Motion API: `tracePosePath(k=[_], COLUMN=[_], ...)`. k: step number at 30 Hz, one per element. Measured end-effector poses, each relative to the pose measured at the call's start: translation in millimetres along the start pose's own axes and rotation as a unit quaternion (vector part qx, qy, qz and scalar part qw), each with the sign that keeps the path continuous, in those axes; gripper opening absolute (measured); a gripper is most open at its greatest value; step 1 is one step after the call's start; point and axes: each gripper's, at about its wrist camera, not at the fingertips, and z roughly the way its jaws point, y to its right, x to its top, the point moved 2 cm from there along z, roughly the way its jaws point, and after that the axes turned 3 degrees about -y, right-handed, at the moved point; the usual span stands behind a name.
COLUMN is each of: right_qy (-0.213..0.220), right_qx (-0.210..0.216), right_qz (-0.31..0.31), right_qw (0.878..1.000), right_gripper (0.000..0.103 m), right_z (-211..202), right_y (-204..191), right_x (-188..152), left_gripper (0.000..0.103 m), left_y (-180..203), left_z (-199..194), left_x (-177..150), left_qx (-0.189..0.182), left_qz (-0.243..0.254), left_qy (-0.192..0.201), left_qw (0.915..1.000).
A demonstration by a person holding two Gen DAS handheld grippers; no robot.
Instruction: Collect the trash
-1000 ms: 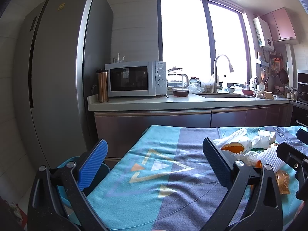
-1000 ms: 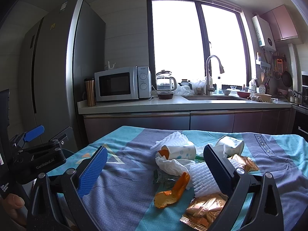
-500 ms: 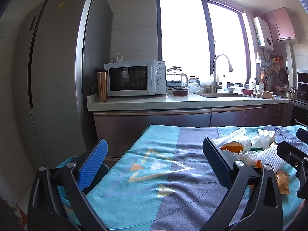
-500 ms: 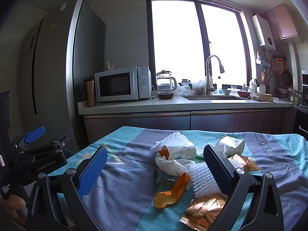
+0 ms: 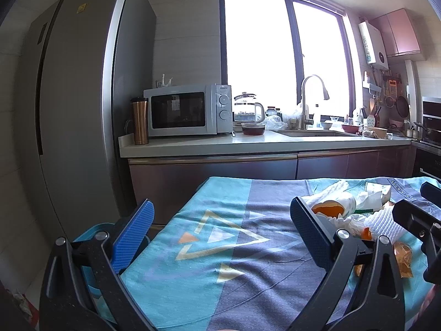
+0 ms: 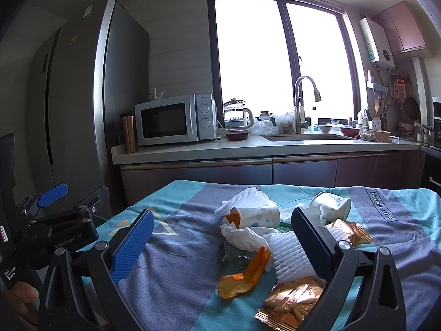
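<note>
Indoors, patterned tablecloth (image 6: 171,253) before kitchen counter (image 6: 248,149).

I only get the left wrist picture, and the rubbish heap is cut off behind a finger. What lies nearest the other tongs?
Observer: A curled orange peel lies on the cloth, between the fingers of the right tongs.
Operator: Anything tucked behind it?
Observer: A crumpled green wrapper, just beyond the peel.
Operator: Are those tongs holding something?
Observer: No, the right wrist view shows them wide open and empty.
</note>
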Motion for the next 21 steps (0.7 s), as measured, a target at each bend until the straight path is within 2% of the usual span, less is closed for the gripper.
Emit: tracePosePath(k=[7,11,17,21], right_qy=[-0.002,-0.006,-0.039,-0.067], right_qx=[0.002,0.0,-0.024,-0.045], right_qz=[0.003,0.006,0.028,0.053], right_qw=[1.0,1.0,0.999,0.995], right_gripper=[0.096,0.096,0.096,0.097], right_z=[1.0,1.0,8.6,13.3], right_y=[3.1,8.0,36.5,65.2], right_x=[-0.9,-2.5,-12.8,-23.0], left_gripper=[0.097,0.097,0.097,0.097], left_y=[3.7,6.7,22.5,39.1], left_z=[1.7,4.7,16.4,29.6], left_x=[-0.9,-2.9,-9.7,-16.3], left_qx=[-0.005,-0.02,-0.067,-0.114], left_qz=[0.001,0.003,0.016,0.025], left_qy=[-0.003,-0.015,-0.05,-0.086], left_qw=[1.0,0.9997,0.9964,0.9895])
